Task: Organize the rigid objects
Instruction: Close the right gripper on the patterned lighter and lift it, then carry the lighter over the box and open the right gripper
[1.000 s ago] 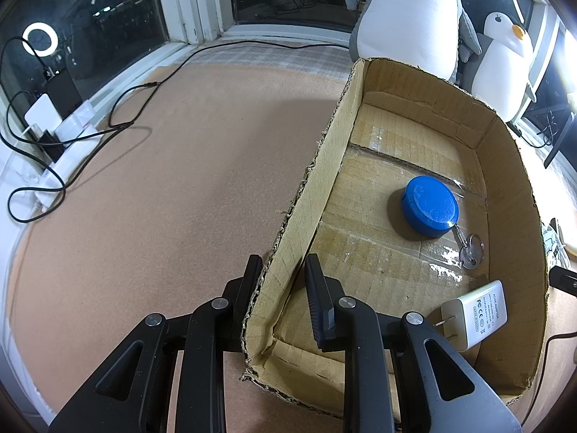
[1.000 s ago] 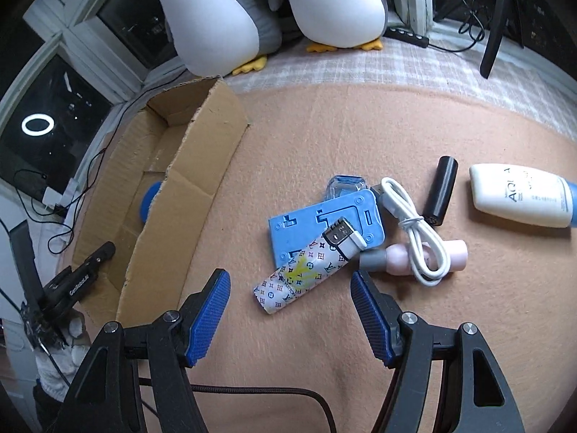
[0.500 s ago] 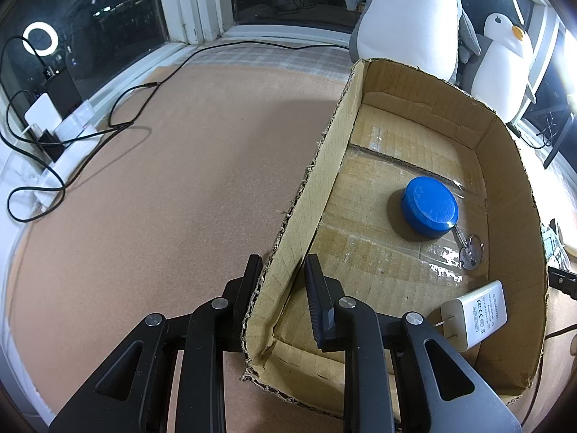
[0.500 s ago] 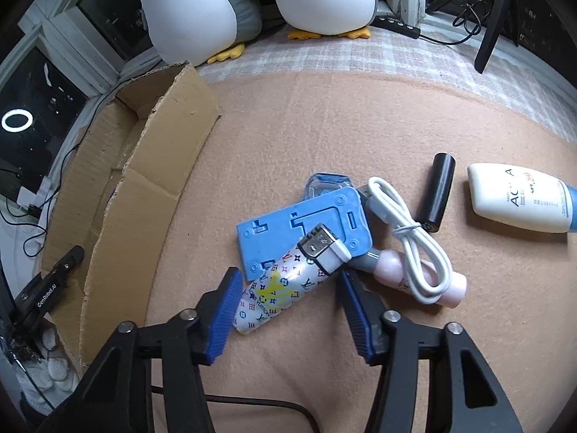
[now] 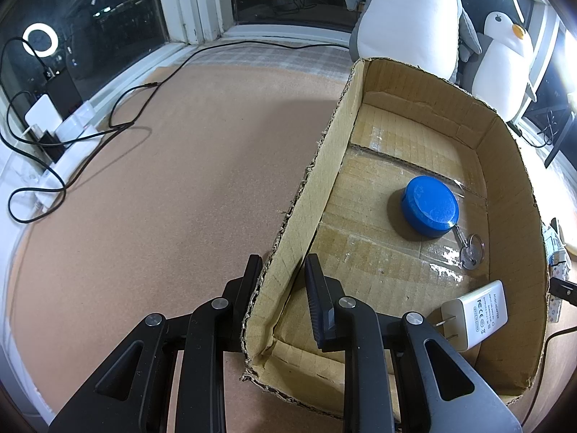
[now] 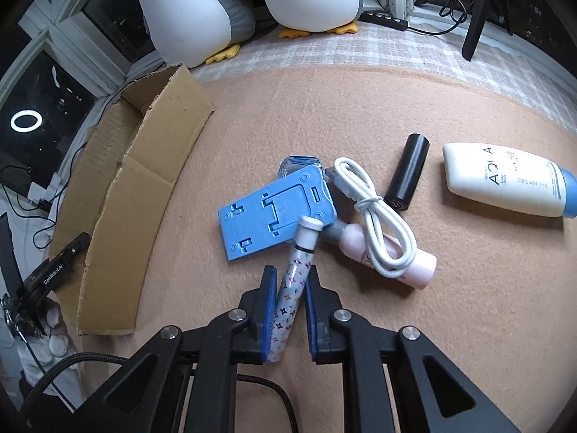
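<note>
The right gripper (image 6: 290, 281) was clamped on a patterned tube (image 6: 294, 281), its blue pads pressed against both sides; the tube's white cap pointed forward and lay over the edge of a blue folding stand (image 6: 268, 214) on the tan mat (image 6: 360, 108). Just beside the stand lay a pink bottle (image 6: 407, 256) with a coiled white cable (image 6: 375, 213) draped over it; a black cylinder (image 6: 407, 176) and a white lotion bottle (image 6: 505, 182) sat further to the right, apart from each other.

The left gripper (image 5: 279, 288) straddled the near side wall of the cardboard box (image 5: 299, 223) — one finger outside, one inside; the inner finger showed a gap from the wall, so I could not tell whether it truly pinched the cardboard. Inside the box sat a blue round container (image 5: 431, 209), a key on a ring (image 5: 470, 252) touching it, and a white charger (image 5: 476, 312) near the front corner.

Two plush penguins (image 6: 245, 3) stood behind the box.
</note>
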